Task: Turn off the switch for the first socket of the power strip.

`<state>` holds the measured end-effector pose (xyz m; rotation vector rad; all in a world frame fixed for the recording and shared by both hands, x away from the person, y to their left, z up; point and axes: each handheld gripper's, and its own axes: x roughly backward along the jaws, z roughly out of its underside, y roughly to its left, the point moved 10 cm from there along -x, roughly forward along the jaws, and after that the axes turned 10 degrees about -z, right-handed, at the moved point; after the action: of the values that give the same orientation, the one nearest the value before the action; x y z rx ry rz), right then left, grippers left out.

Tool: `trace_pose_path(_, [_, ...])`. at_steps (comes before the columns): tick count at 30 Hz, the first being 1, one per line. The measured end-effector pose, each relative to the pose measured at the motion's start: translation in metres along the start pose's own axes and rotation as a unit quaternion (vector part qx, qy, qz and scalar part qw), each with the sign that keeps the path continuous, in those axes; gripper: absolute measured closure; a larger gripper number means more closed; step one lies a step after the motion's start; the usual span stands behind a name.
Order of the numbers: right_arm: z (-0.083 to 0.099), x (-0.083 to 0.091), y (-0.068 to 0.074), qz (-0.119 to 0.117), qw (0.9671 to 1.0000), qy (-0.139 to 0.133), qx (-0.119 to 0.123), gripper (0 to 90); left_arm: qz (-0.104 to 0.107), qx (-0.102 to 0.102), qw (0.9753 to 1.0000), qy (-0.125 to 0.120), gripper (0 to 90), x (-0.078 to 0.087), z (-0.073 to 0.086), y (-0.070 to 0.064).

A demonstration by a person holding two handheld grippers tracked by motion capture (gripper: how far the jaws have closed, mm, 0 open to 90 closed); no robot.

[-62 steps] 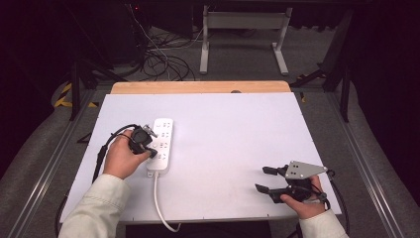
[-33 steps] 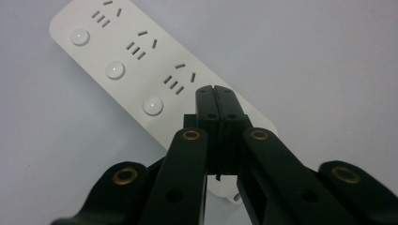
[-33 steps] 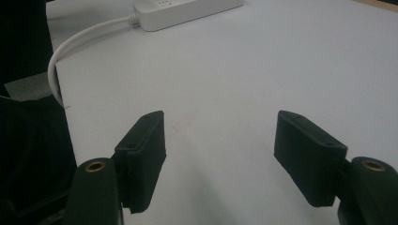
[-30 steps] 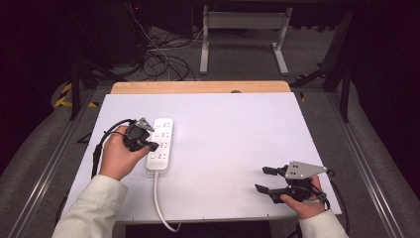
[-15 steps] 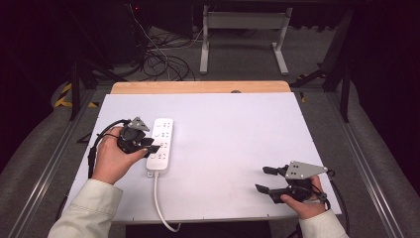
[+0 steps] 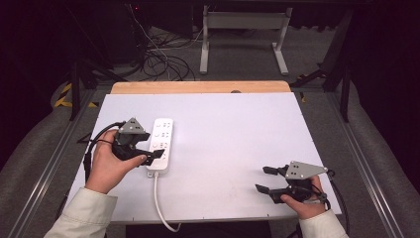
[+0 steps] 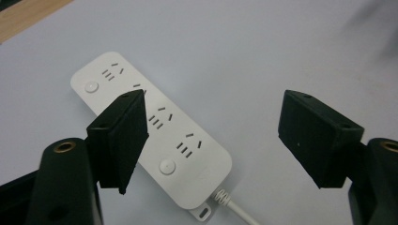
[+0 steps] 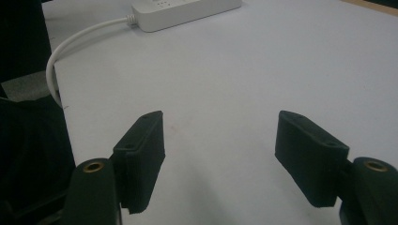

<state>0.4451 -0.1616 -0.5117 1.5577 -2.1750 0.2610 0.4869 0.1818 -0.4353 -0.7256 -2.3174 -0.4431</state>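
A white power strip [image 6: 161, 144] lies flat on the white table [image 6: 233, 148], in its left half, long side running away from the person, with its white cord [image 6: 159, 203] leaving the near end and curling off the table's near edge. The left gripper [image 6: 150, 156] is held in the person's left hand [image 6: 110, 163] just beside the strip's near left side, pointing toward it; from the high view one jaw tip appears over the strip's edge, though whether it touches cannot be told. In the left gripper view [image 7: 213, 136] the jaws stand wide apart and hold nothing, with the strip [image 7: 150, 124] seen between and beyond them, one jaw overlapping its middle sockets; its round button and the cord's stub [image 7: 232, 206] show at the near end. The right gripper [image 6: 266, 179] rests well apart from the strip, near the table's near right corner, held in the right hand [image 6: 304, 203], its grey plate on top. In the right gripper view [image 8: 220, 145] its jaws are likewise spread and grasp nothing, over bare table, while the strip's end [image 8: 185, 9] and the cord [image 8: 80, 40] show far off at the top left.
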Motion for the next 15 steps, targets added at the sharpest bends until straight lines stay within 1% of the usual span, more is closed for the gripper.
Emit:
trace_pose_path(1, [0.0,0.0,0.0,0.0,1.0,0.0,0.0,33.6,0.0,0.0,0.9999,-0.012,21.1,0.002,-0.002,-0.001])
trace_pose_path(4, [0.0,0.0,0.0,0.0,1.0,-0.001,0.0,33.2,-0.004,-0.005,0.9994,-0.033,17.3,0.009,-0.005,-0.002])
trace_pose_path(5, [0.0,0.0,0.0,0.0,1.0,-0.001,0.0,33.2,-0.005,-0.002,0.999,-0.044,16.8,0.012,-0.006,-0.003])
trace_pose_path(8, [0.0,0.0,0.0,0.002,1.0,0.0,0.0,32.7,-0.003,0.0,0.9974,-0.072,15.8,0.021,-0.006,-0.005])
trace_pose_path(11, [0.0,0.0,0.0,0.002,1.0,0.001,0.002,32.2,-0.006,-0.008,0.9963,-0.086,13.2,0.026,-0.002,-0.005])
trace_pose_path(13, [0.0,0.0,0.0,0.002,1.0,0.0,0.003,31.6,-0.005,-0.002,0.9953,-0.097,12.6,0.029,0.002,-0.005])
trace_pose_path(15, [-0.001,0.0,0.0,0.003,1.0,-0.001,0.003,30.6,-0.004,0.0,0.9937,-0.112,12.5,0.032,0.005,-0.005])
